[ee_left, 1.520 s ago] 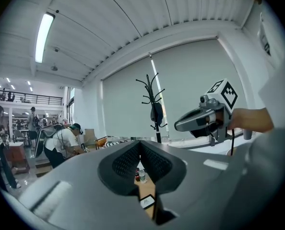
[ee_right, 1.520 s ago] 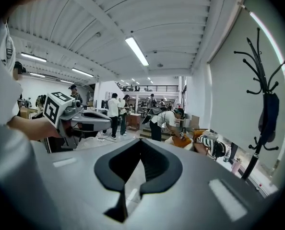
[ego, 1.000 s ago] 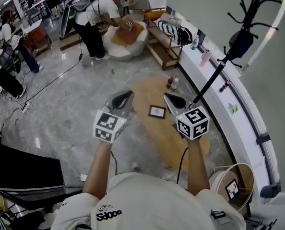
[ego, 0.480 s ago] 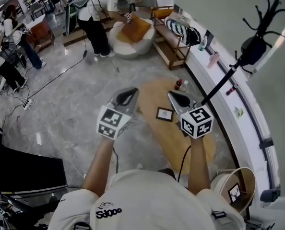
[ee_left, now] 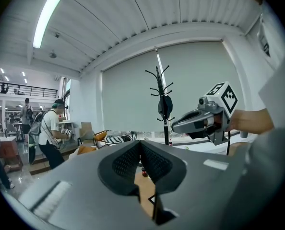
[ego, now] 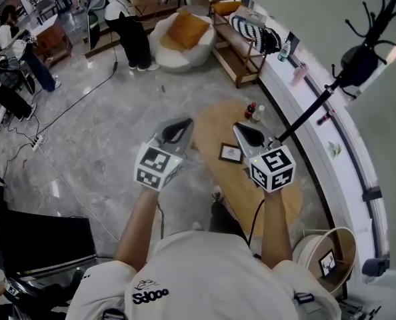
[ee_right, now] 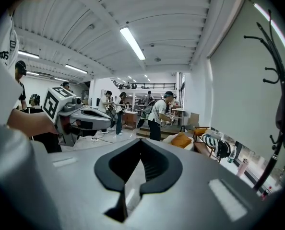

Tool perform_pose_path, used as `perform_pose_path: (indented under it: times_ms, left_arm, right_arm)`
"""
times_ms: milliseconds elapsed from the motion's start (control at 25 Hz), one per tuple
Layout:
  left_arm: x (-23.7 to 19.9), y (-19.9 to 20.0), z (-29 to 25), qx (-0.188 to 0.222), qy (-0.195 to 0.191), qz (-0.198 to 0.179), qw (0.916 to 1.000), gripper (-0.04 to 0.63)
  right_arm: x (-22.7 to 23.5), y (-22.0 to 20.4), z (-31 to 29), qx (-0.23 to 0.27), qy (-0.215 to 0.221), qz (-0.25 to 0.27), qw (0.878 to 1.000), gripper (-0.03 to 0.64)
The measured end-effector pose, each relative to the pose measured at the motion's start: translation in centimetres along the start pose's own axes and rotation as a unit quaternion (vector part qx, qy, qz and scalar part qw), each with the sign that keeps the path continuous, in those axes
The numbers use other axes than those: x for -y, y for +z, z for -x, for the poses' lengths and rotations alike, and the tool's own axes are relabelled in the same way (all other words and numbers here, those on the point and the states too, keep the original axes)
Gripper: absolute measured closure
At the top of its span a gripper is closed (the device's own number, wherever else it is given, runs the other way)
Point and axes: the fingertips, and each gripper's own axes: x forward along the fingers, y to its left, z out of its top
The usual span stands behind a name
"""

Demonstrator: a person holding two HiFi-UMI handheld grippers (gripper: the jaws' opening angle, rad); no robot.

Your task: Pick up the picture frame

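**Both jaws clenched, picture frame untouched on the desk**

From the head view I have the left gripper (ego: 176, 131) and the right gripper (ego: 249, 135) held out side by side above the near part of the oval wooden desk (ego: 215, 131). Each gripper view shows its jaws pressed together at the tips with nothing between them, so both are clenched and empty.

The picture frame (ego: 231, 153) lies flat on the desk, a small dark-edged rectangle. In the head view it sits between the two grippers, closer to the right one, and touches neither. Through the gap under the left jaws I can just see a strip of the wooden top and one dark corner of the frame.

Two small bottles (ego: 255, 111) stand at the far end of the desk, well apart from the frame. A black coat stand (ego: 355, 57) rises to the right. Farther back, a white armchair with an orange cushion (ego: 187, 31) sits beside a standing person (ego: 134, 32).
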Motion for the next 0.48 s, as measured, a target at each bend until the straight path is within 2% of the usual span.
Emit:
perform_pose_path:
  times_ms: [480]
  left_arm:
    - [-2.0,-1.8,-7.2,-0.022,-0.011,0.008,0.9997,0.586]
  right_arm:
    - [7.2,-2.6,-3.6,-0.018,-0.016,-0.021,0.999,0.614]
